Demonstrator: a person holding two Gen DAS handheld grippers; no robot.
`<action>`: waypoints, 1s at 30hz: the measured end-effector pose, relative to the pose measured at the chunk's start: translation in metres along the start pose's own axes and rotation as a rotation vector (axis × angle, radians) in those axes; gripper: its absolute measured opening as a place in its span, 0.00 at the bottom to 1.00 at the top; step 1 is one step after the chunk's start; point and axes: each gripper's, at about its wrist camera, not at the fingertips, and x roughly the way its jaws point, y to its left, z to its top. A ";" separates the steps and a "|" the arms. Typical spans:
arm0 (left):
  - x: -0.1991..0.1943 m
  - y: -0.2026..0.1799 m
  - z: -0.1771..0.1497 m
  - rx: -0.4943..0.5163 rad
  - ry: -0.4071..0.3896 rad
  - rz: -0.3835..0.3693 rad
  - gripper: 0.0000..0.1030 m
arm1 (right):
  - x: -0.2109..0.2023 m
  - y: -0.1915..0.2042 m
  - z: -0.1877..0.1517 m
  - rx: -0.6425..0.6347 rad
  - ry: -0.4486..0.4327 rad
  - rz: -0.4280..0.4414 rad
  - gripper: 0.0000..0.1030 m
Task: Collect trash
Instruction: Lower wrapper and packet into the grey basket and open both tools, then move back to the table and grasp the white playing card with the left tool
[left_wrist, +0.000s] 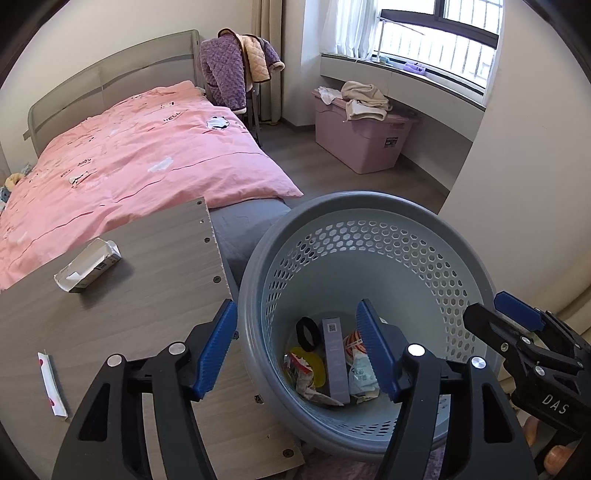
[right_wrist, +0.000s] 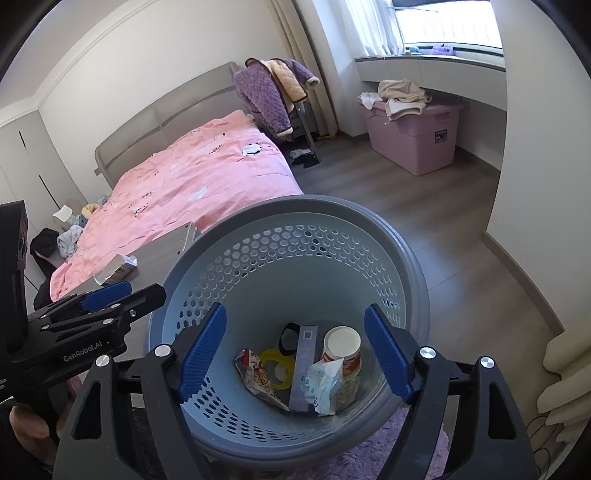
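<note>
A grey-blue perforated basket (left_wrist: 369, 199) (right_wrist: 314, 206) stands beside a wooden board (left_wrist: 129, 314). Inside it lie a paper cup (right_wrist: 341, 347), a purple box (right_wrist: 304, 369), a snack wrapper (right_wrist: 258, 376), a tissue pack (right_wrist: 321, 380) and two rings. My left gripper (left_wrist: 295, 306) is open and straddles the basket's left rim, holding nothing. Over the basket's mouth my right gripper (right_wrist: 295, 308) is open and empty too. On the board rest a torn white carton (left_wrist: 88, 264) and a paper sleeve (left_wrist: 51, 384).
A bed with a pink duvet (left_wrist: 147, 155) lies behind the board. A pink storage box (left_wrist: 362, 140) with clothes on it stands under the window, and a chair draped with a purple jacket (left_wrist: 225, 70) is by the bed. A purple rug (right_wrist: 369, 454) is under the basket.
</note>
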 end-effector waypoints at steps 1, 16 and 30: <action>-0.001 0.000 -0.001 -0.002 -0.001 0.003 0.63 | 0.000 0.001 0.000 -0.001 0.000 -0.002 0.75; -0.020 0.027 -0.015 -0.066 -0.032 0.064 0.68 | 0.000 0.021 -0.008 -0.032 0.004 -0.057 0.93; -0.047 0.103 -0.036 -0.215 -0.061 0.206 0.70 | 0.011 0.070 -0.018 -0.102 0.032 -0.043 0.94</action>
